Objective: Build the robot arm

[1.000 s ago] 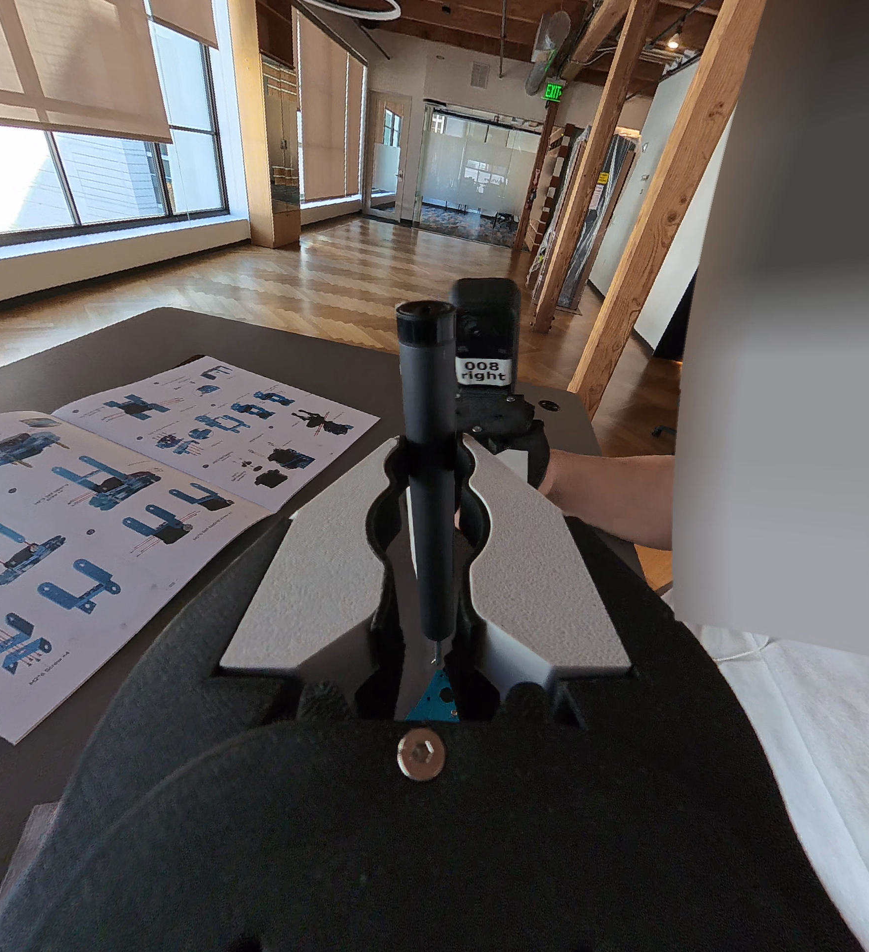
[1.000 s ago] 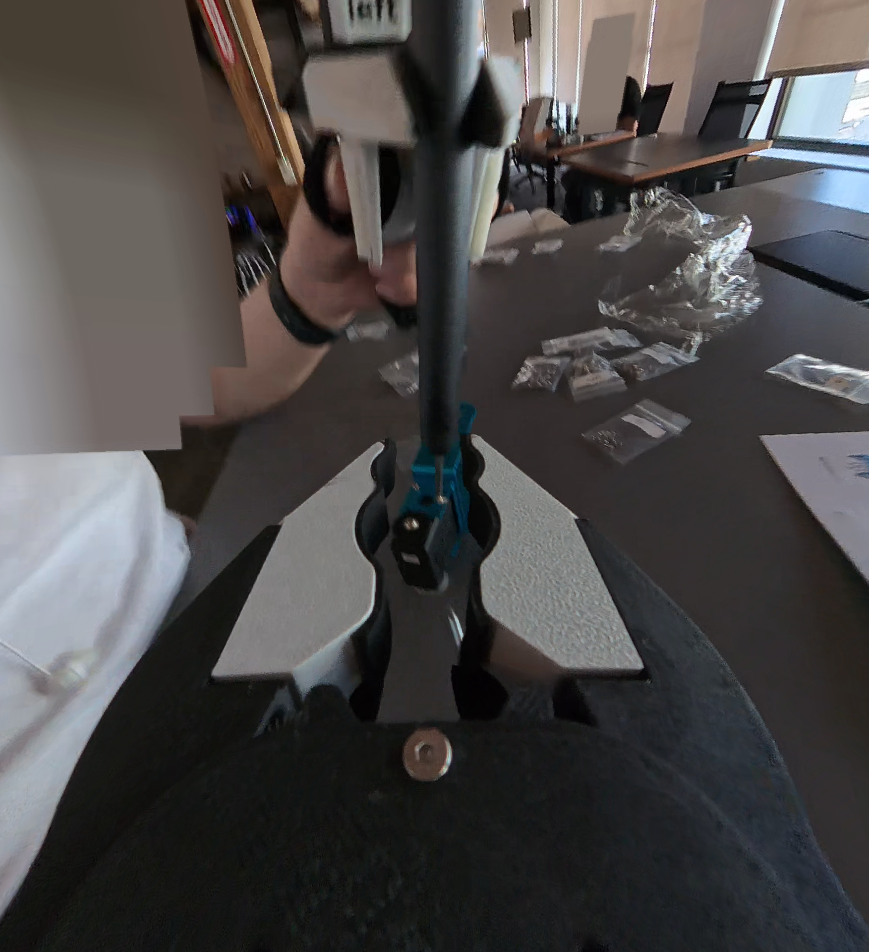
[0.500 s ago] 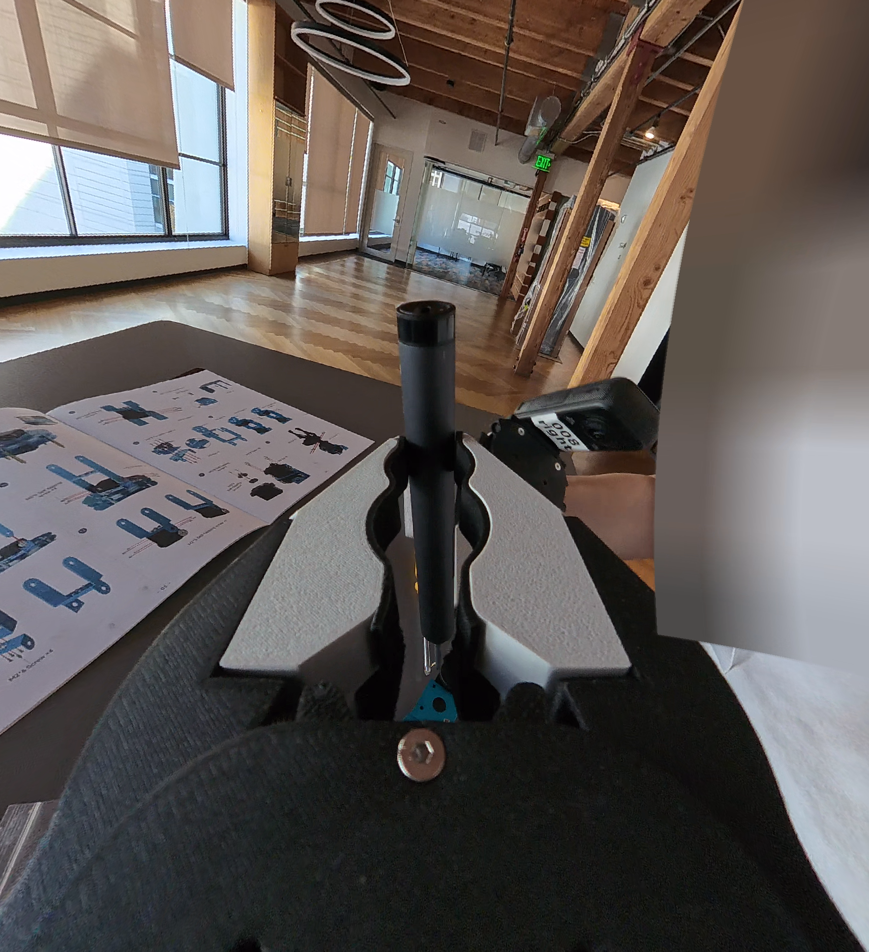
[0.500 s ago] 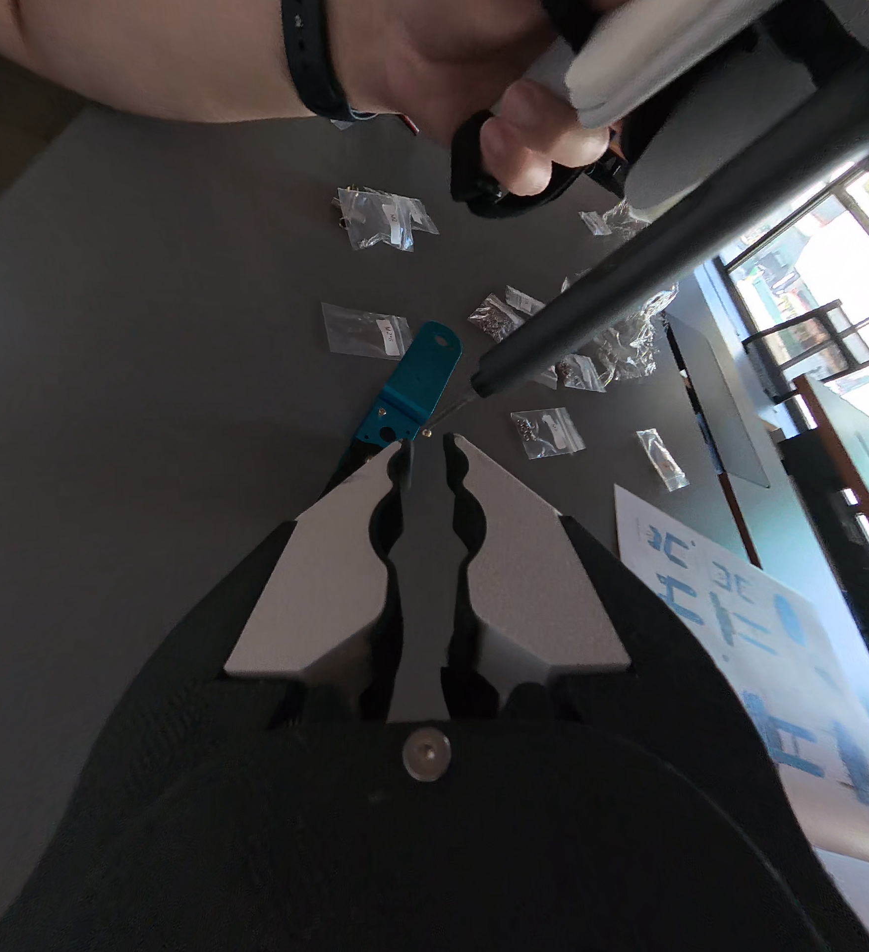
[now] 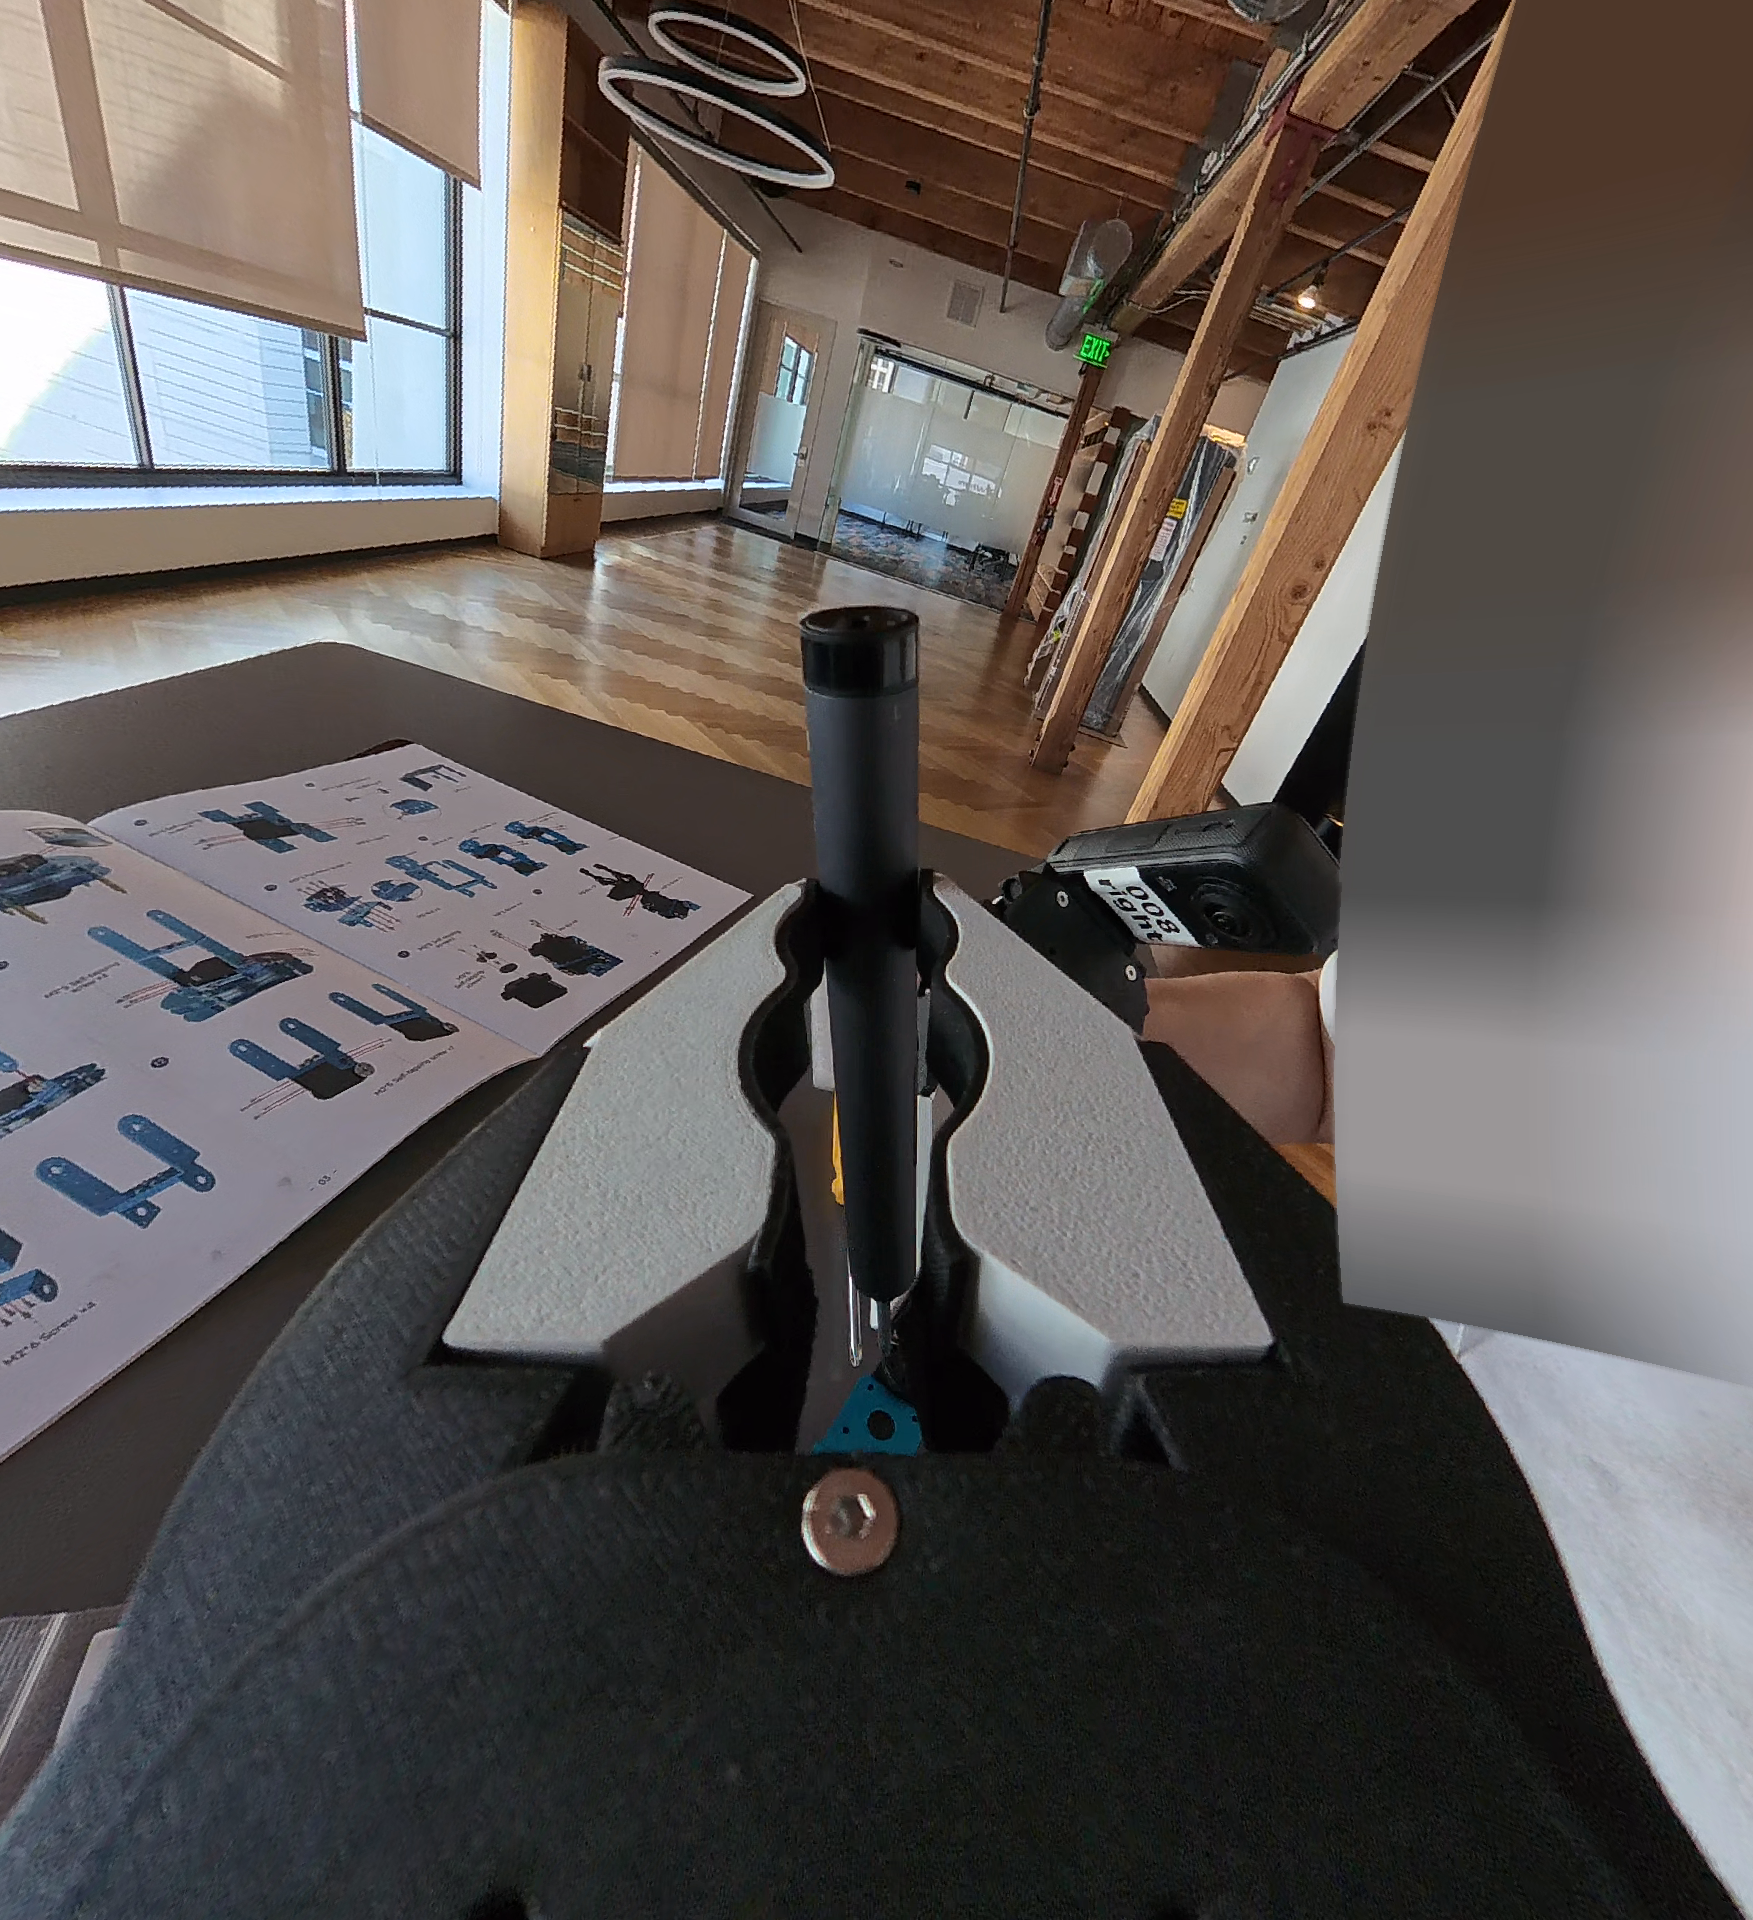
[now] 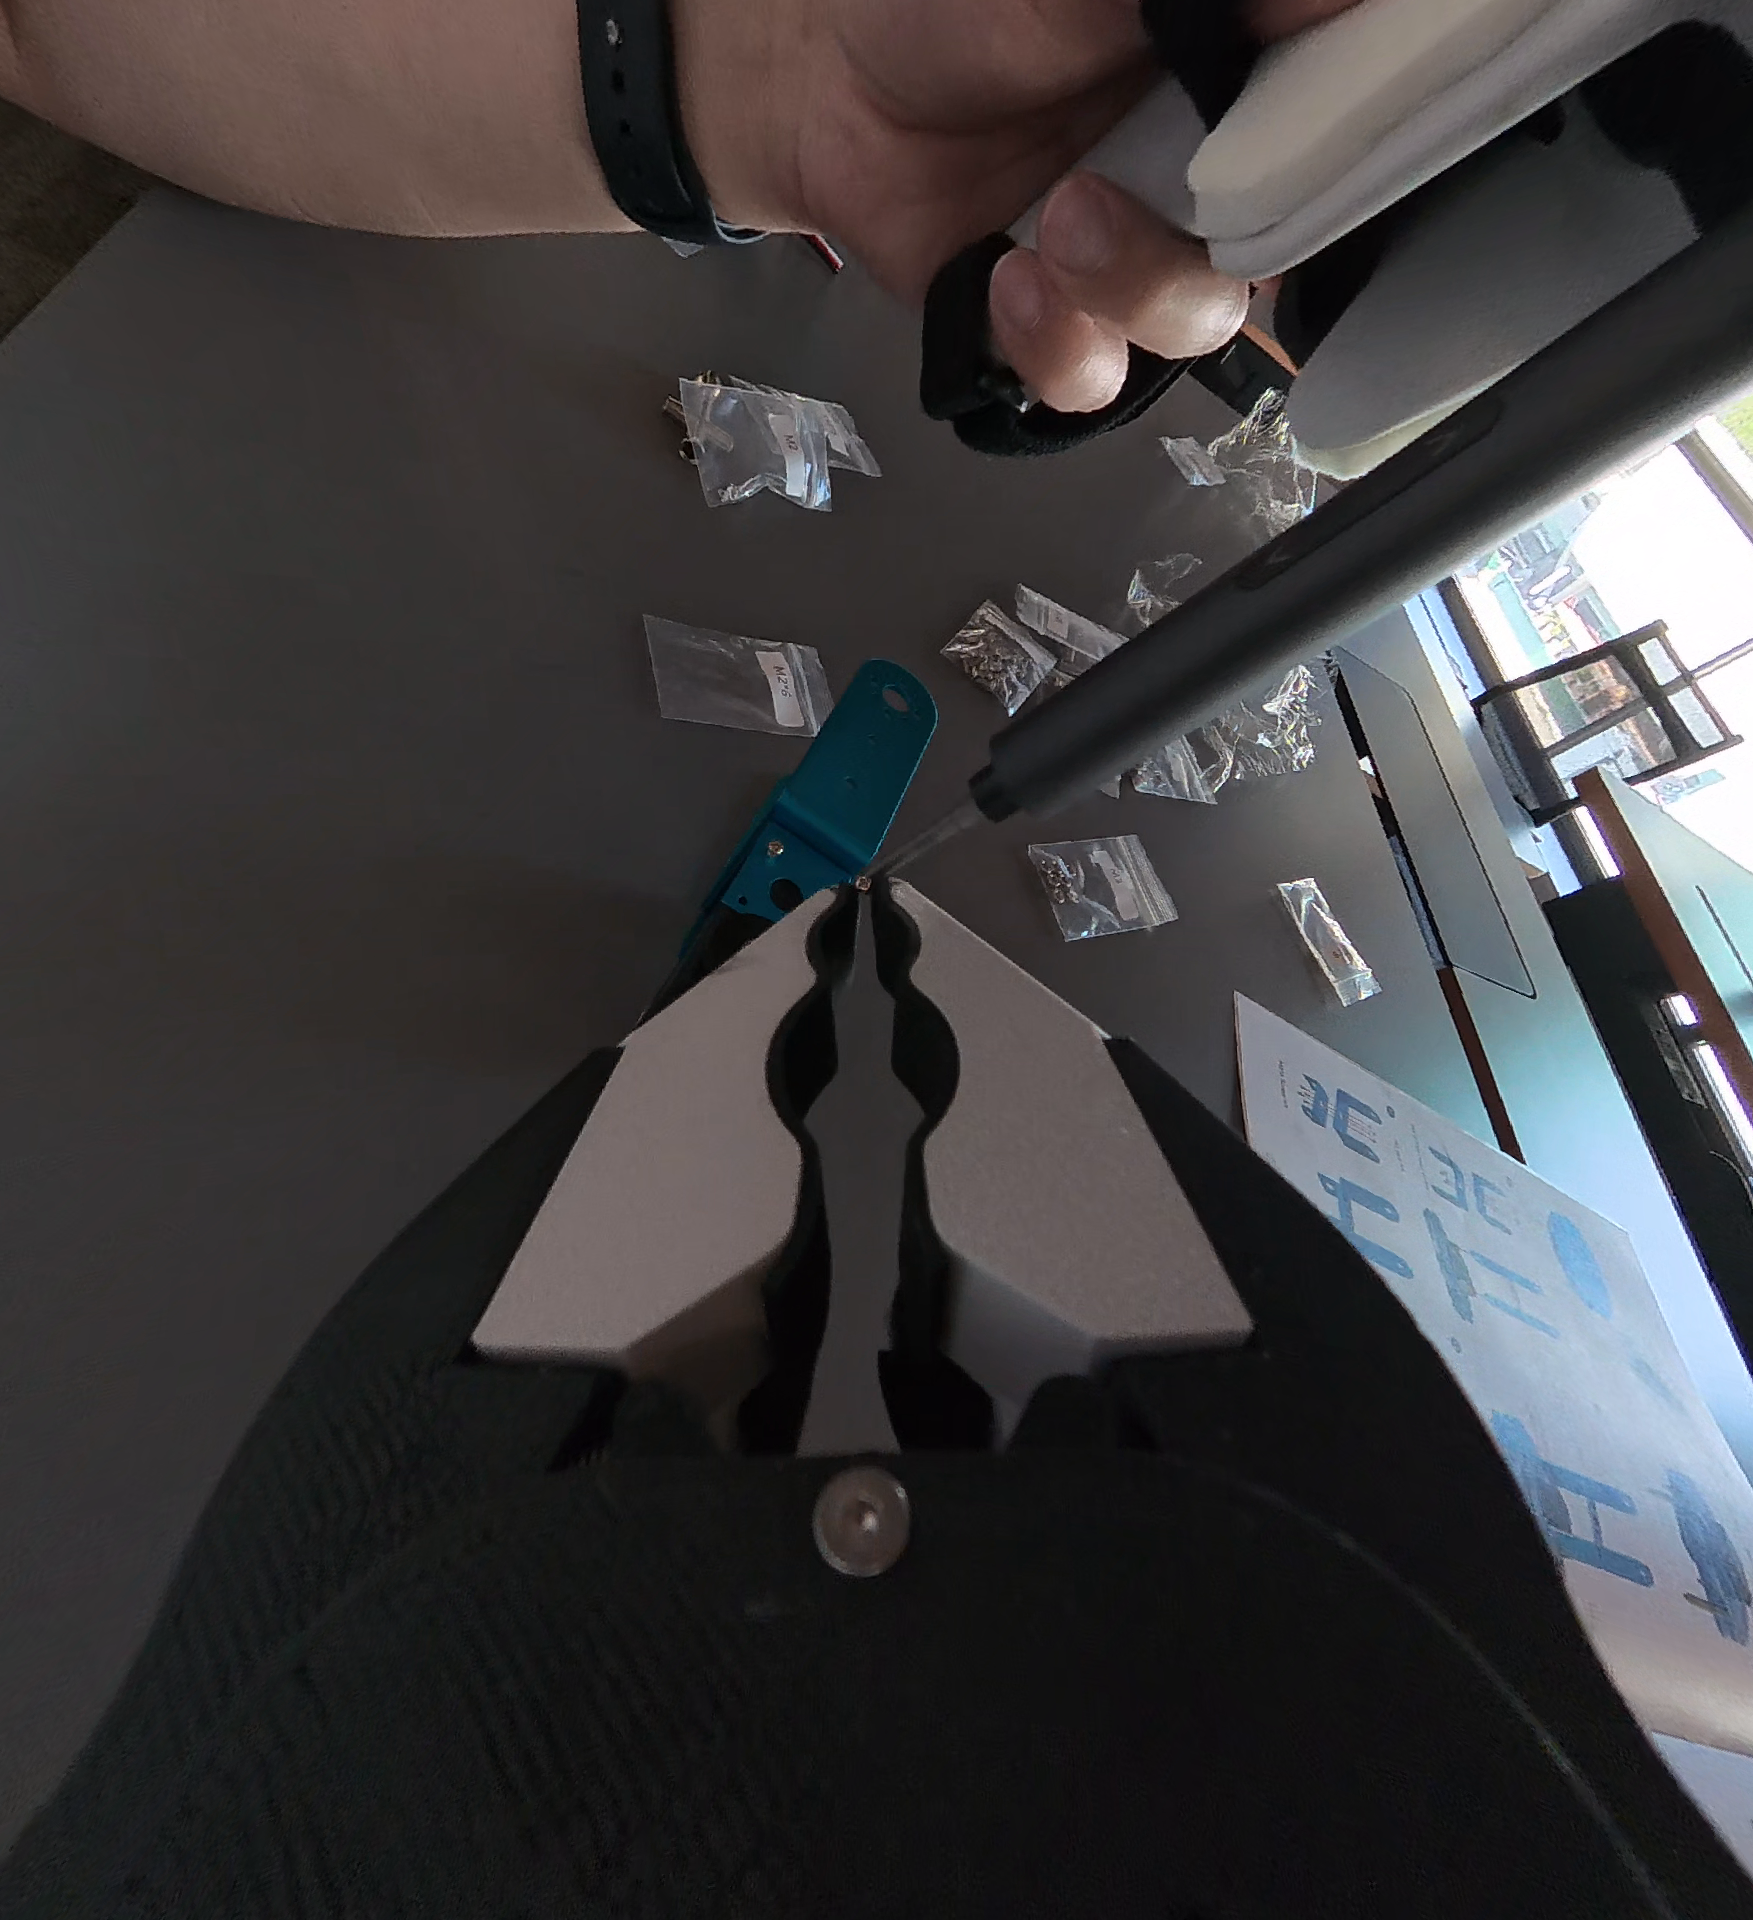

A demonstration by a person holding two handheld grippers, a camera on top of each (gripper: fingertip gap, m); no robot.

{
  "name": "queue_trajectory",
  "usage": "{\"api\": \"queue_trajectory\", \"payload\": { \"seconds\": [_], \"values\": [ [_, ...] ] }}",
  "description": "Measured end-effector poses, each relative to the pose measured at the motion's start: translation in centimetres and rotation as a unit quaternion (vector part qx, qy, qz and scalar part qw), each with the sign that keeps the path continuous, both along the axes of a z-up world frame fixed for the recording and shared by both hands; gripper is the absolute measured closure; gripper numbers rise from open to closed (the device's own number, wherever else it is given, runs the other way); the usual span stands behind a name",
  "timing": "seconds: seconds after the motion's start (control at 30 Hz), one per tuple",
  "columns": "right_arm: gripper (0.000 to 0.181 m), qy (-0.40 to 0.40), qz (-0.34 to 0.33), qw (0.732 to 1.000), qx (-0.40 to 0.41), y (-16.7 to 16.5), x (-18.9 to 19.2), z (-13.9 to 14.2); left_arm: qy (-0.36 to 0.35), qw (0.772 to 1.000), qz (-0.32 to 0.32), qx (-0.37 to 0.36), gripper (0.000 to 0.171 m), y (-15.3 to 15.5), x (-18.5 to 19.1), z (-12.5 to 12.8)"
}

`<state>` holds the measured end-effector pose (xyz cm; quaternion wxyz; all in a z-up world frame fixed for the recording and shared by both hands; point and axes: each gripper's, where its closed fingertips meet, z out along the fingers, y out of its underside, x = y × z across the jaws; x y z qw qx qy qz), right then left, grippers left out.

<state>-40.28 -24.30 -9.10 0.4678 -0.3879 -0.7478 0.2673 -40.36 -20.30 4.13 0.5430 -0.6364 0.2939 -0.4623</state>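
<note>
My left gripper [image 5: 867,894] is shut on a dark grey electric screwdriver [image 5: 861,790], held upright with its bit pointing down. In the right wrist view the screwdriver [image 6: 1267,623] slants in from the upper right. Its bit meets a tiny brass screw [image 6: 864,883] pinched at the tips of my right gripper [image 6: 864,898], whose jaws are shut. A blue metal bracket [image 6: 851,769] on a black part lies on the table just left of the fingertips. The bracket also shows under the bit in the left wrist view [image 5: 867,1418].
Several small clear bags of hardware [image 6: 737,681] and crumpled plastic [image 6: 1256,717] lie on the dark table [image 6: 280,727]. An open assembly manual [image 5: 228,987] lies to the left, also seen in the right wrist view [image 6: 1578,1351]. A white cloth [image 5: 1630,1558] is to the right. From my right tips it is roughly 5 cm to the blue metal bracket [image 6: 851,769]; from my left, 15 cm.
The right gripper has tipped down to face the table. The blue bracket it held a second ago now lies beyond its closed tips. The screwdriver bit has come to those tips.
</note>
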Motion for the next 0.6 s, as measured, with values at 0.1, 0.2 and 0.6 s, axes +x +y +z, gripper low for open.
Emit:
{"api": "queue_trajectory", "payload": {
  "seconds": [0.1,0.2,0.6],
  "values": [
    [0.179,-0.002,-0.001,1.0,-0.015,0.0,0.1,0.0,0.0,1.0,-0.002,-0.002,0.155,0.0,0.0,0.0],
    [0.179,-0.018,-0.006,0.999,-0.043,0.3,0.2,-0.5,0.006,1.0,0.002,-0.002,0.155,0.1,-0.1,-0.2],
    [0.18,-0.111,0.029,0.926,-0.359,0.4,0.3,0.4,0.006,1.0,0.015,0.017,0.156,-0.3,-1.4,1.0]
  ]
}}
